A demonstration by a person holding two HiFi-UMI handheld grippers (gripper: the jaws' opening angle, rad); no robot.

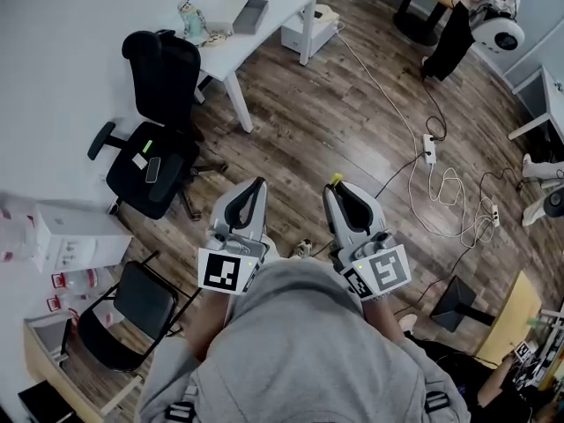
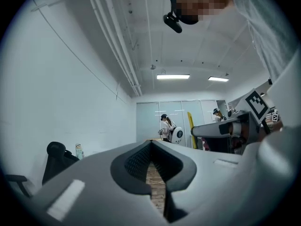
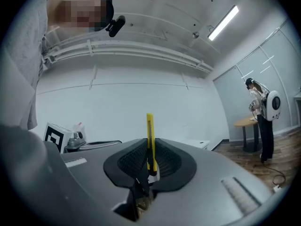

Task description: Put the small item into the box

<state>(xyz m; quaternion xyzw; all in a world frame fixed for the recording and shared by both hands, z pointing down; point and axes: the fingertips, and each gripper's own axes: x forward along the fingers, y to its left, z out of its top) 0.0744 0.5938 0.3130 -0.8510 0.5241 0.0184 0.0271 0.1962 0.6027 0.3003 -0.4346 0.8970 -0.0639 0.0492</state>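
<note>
Utility knife, yellow, pokes out past the right gripper in the head view. We hold both grippers above the wood floor, with the left gripper just beside the right.

Left gripper view: fingers closed on each other, nothing between them.

Right gripper view: fingers clamp the utility knife upright, its end sticking out beyond them.
</note>
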